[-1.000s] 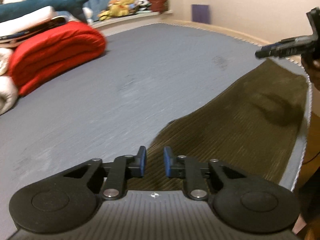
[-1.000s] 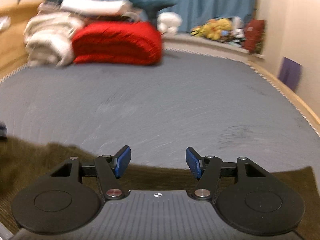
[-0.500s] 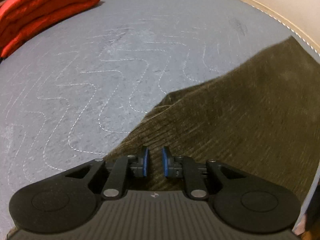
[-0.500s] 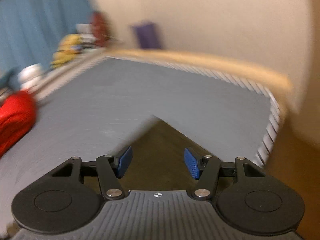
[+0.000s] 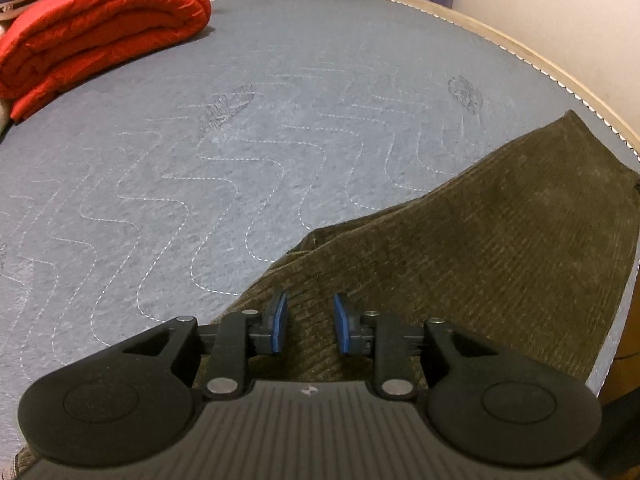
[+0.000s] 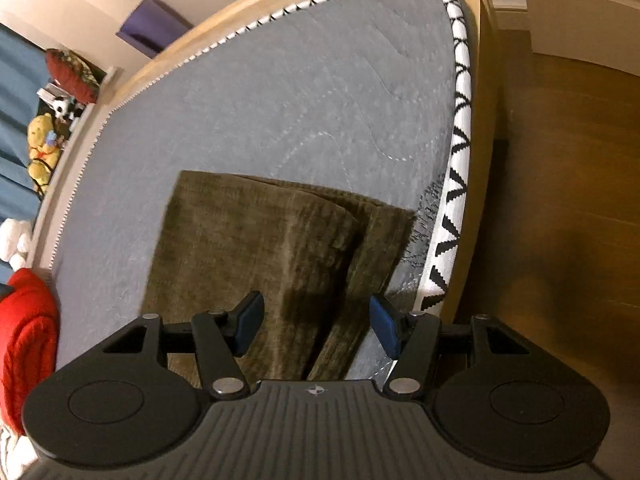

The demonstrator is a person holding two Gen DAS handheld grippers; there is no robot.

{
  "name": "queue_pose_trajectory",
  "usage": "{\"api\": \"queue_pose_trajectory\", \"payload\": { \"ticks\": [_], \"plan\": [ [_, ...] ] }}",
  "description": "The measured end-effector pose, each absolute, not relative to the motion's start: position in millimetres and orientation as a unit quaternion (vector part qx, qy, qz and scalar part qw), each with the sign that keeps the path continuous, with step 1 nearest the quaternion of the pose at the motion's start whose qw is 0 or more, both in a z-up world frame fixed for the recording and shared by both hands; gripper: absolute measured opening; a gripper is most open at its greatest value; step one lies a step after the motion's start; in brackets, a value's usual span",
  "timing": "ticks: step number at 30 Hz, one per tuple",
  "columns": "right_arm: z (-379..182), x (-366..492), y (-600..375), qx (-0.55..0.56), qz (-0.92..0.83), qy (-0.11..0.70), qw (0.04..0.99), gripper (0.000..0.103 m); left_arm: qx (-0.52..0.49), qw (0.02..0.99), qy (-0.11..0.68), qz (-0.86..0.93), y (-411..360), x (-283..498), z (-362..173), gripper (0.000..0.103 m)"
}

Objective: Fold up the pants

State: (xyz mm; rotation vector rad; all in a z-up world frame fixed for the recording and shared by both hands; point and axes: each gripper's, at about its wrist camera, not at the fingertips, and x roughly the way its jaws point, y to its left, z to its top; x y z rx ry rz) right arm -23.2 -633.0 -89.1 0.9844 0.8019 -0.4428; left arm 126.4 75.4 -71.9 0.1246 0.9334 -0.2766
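Fingers (image 5: 280,316) of the left gripper (image 5: 308,318) had just spread, released, over the olive pants (image 5: 480,248); the right gripper (image 6: 316,322) had swung round, also released, above the doubled legs near the grey bed's (image 5: 240,140) right edge. Red quilt (image 5: 96,28) lay far left.
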Motion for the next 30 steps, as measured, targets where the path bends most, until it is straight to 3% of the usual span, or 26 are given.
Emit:
{"api": "queue_pose_trajectory", "payload": {
  "ticks": [8,9,10,13,16,25,30],
  "plan": [
    [-92.8,-13.8,-623.4,0.438,-0.225,0.361,0.792,0.06,0.052,0.887,0.438,-0.136,83.7,120.1,-64.0,0.028],
    [-93.1,-11.5,-622.2,0.43,-0.232,0.361,0.794,0.049,0.054,0.887,0.437,-0.136,83.8,119.4,-63.5,0.028],
    [-92.8,-10.1,-619.5,0.418,-0.244,0.362,0.797,0.031,0.055,0.887,0.437,-0.136,83.9,118.6,-63.4,0.028],
    [-92.8,-11.0,-617.1,0.42,-0.261,0.351,0.795,0.019,0.055,0.888,0.435,-0.137,85.8,116.7,-61.7,0.028],
    [-72.5,-11.5,-603.0,0.4,-0.268,0.326,0.813,0.017,0.05,0.891,0.431,-0.135,90.6,115.2,-59.7,0.028],
    [51.6,-25.2,-416.3,0.097,-0.105,0.201,0.969,0.015,0.043,0.893,0.433,-0.116,111.9,110.7,-60.0,0.028],
    [63.7,-75.5,-261.2,-0.084,0.119,0.138,0.98,0.014,0.032,0.895,0.431,-0.106,126.0,108.3,-58.0,0.028]
  ]
}}
